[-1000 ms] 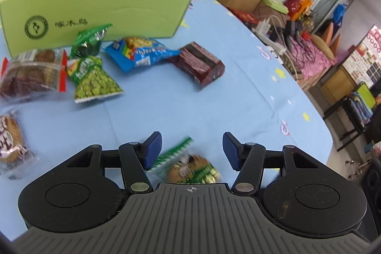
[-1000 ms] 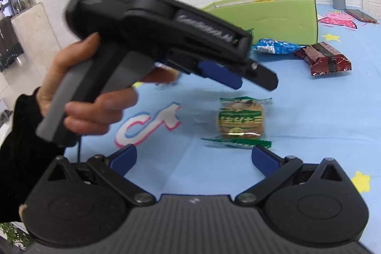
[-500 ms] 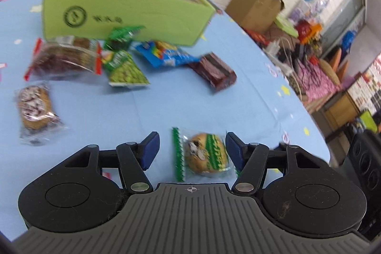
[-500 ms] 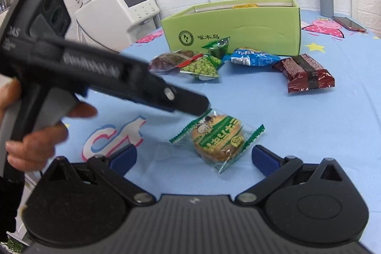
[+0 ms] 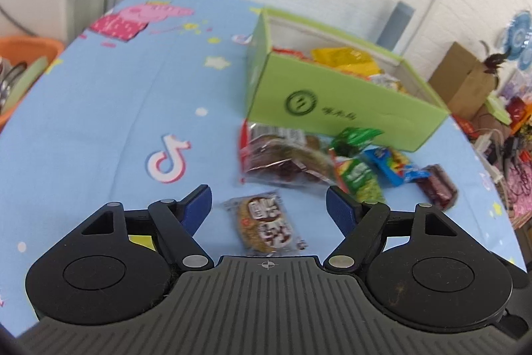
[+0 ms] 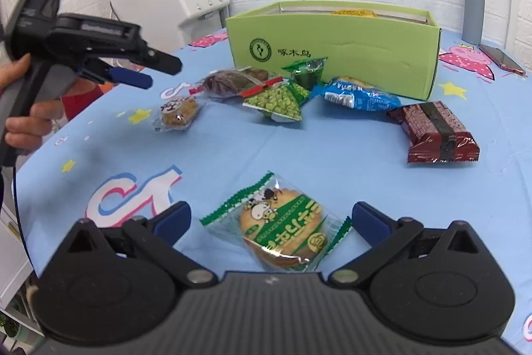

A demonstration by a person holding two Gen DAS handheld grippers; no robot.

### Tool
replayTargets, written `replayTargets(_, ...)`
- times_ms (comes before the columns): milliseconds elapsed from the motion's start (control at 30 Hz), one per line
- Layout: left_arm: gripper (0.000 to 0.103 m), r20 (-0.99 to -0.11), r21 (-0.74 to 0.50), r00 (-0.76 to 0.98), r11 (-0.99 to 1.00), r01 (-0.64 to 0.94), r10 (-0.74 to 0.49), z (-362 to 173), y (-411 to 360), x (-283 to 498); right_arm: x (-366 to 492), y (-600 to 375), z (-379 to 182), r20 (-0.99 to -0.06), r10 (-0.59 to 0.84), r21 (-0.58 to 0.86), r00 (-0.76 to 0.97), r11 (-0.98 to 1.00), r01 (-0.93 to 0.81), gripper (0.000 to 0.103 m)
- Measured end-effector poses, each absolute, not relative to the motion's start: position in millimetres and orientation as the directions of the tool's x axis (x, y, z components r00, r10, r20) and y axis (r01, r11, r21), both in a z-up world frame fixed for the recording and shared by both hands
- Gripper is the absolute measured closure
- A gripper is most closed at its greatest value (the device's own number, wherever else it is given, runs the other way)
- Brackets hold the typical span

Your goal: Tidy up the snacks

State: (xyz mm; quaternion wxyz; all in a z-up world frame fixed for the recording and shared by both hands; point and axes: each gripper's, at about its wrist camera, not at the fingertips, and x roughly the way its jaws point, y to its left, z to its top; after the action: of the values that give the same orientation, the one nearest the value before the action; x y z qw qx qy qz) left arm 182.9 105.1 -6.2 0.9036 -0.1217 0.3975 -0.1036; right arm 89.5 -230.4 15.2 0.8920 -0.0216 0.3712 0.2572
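Since the earlier frame, your left gripper [image 5: 268, 203] has swung off the green-and-clear wrapped round biscuit [image 6: 282, 230] and over to the clear-wrapped brown cookie with a dark label [image 5: 264, 223]. Its blue pads are spreading at this moment, and the cookie lies on the light blue printed tablecloth [image 5: 99, 122] framed between them, untouched. Your left hand is clearly the nearer one to it.

The cookie's long axis runs almost along the line your left gripper points, so the pads face its two long sides.

Your right gripper [image 6: 271, 218] stands wide apart, pinching nothing, with the green biscuit flat on the cloth between its pads and tilted diagonally to them.

The open lime-green cardboard box [image 5: 332, 102], already holding some snacks, sits beyond the cookie past a loose pile of packets. You would likely lower the left gripper next.
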Motion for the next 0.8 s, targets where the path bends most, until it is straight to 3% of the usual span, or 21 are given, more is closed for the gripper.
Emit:
replayTargets(167, 0.037, -0.720, -0.298, 0.626, 0.948, 0.111, -0.299, -25.2, 92.5, 184.7, 73.3, -224.4, 20.5, -0.670, 0.432, 0.125, 0.603, 0.867, -0.483, 0.001)
replayTargets(467, 0.037, -0.742, -0.201, 0.629, 0.972, 0.125, -0.234, -36.0, 75.7, 186.6, 95.8, -204.4, 11.6, -0.709, 0.425, 0.072, 0.563, 0.838, -0.542, 0.001)
replayTargets(800, 0.037, -0.745, -0.091, 0.648, 0.987, 0.134, -0.157, -39.8, 58.9, 183.8, 90.3, -206.8, 8.0, -0.691, 0.454, 0.026, 0.563, 0.794, -0.608, 0.001)
